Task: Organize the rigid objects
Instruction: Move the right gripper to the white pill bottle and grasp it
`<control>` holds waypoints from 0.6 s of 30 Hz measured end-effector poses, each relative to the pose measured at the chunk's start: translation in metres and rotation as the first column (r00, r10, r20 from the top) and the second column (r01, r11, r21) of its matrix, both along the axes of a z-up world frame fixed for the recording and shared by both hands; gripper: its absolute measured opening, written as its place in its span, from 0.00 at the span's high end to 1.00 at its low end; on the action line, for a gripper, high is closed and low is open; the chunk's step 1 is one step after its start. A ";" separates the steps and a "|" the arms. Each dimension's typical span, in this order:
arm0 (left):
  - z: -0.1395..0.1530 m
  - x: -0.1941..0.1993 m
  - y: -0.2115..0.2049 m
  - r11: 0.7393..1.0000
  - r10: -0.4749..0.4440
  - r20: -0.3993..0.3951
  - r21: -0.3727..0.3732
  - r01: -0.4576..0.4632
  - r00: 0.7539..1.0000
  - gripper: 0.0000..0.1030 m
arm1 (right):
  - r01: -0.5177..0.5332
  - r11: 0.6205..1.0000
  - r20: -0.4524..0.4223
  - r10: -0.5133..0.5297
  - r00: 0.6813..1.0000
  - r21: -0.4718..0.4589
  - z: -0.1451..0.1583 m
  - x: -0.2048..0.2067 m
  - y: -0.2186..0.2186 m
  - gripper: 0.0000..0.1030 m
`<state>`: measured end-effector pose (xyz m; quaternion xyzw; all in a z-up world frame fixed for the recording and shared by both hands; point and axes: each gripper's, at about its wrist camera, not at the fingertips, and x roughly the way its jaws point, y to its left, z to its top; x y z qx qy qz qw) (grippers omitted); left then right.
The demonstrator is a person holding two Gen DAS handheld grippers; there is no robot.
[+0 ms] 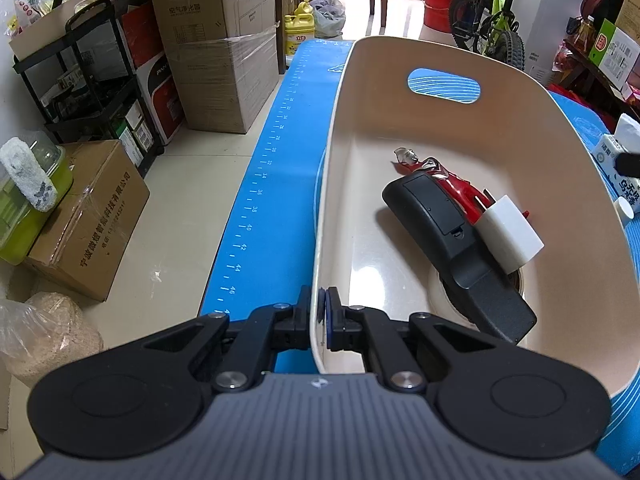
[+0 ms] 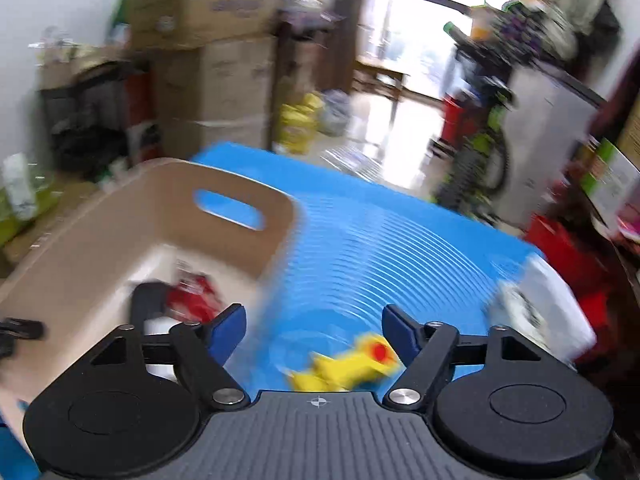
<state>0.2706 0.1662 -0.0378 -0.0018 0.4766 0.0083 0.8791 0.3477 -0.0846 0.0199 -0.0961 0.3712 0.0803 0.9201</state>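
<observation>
A beige plastic bin (image 1: 520, 92) with a cut-out handle stands on the blue mat (image 1: 264, 200). Inside lie a black remote-like device (image 1: 452, 240), a red toy figure (image 1: 444, 176) and a white block (image 1: 510, 236). My left gripper (image 1: 319, 310) is shut on the bin's near left rim. In the blurred right wrist view the bin (image 2: 120, 216) is at the left. My right gripper (image 2: 314, 328) is open above the mat (image 2: 360, 240), with a yellow toy (image 2: 348, 368) with a red spot lying between its fingers, close to the right one.
Cardboard boxes (image 1: 216, 40) and a black shelf rack (image 1: 92, 80) stand on the floor left of the table. A milk carton (image 1: 620, 168) and a white cap (image 1: 624, 210) sit right of the bin. A white carton (image 2: 536, 304) lies at the mat's right edge. A small bicycle (image 1: 496, 16) stands at the back.
</observation>
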 end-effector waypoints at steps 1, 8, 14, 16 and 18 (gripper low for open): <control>0.000 0.000 0.000 1.000 0.000 -0.001 0.003 0.000 1.000 0.93 | 0.032 0.999 -0.017 -0.032 0.999 0.005 -0.004 0.003 -0.012 0.23; 0.000 0.001 -0.003 1.000 0.004 -0.003 0.021 -0.003 1.000 0.92 | 0.170 0.985 -0.113 -0.172 0.979 -0.023 -0.049 0.012 -0.073 0.23; 0.001 0.000 -0.003 1.000 0.005 -0.003 0.025 -0.005 1.000 0.92 | 0.176 0.983 -0.148 -0.183 0.972 -0.061 -0.081 0.019 -0.081 0.23; 0.001 0.000 -0.003 1.000 0.004 -0.003 0.025 -0.004 1.000 0.92 | 0.172 0.983 -0.156 -0.180 0.971 -0.060 -0.086 0.023 -0.080 0.23; 0.001 0.000 -0.003 1.000 0.005 -0.003 0.022 -0.005 1.000 0.92 | 0.168 0.984 -0.169 -0.177 0.970 -0.064 -0.090 0.029 -0.079 0.24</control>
